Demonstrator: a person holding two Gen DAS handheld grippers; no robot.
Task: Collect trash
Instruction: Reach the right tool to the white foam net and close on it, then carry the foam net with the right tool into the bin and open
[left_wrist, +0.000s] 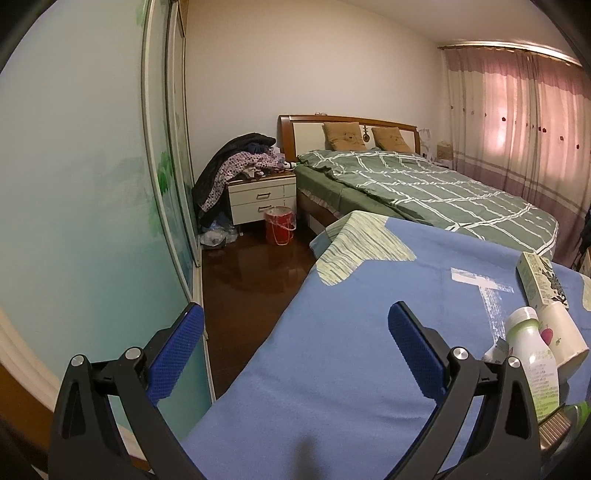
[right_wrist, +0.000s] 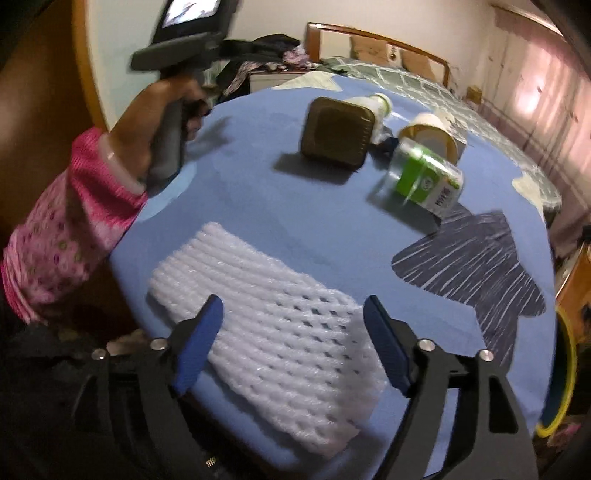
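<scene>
Right wrist view: right gripper (right_wrist: 291, 332) fingers wide, empty, straddling foam net (right_wrist: 266, 325) on counter (right_wrist: 295, 221). Net light, squashy; pinch near edge. Left gripper (left_wrist: 295, 350) fingers wide, empty.

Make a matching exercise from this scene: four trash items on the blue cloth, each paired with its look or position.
Items:
1. foam net
2. brown square tin
3. green-labelled clear bottle
4. paper cup

Descriptions:
a. lying on its side, open mouth towards the right wrist camera
b. white mesh, between the open right claw's fingers
c. dark, standing on edge
d. transparent, tipped over

Pairs: 1-b, 2-c, 3-d, 4-a
</scene>
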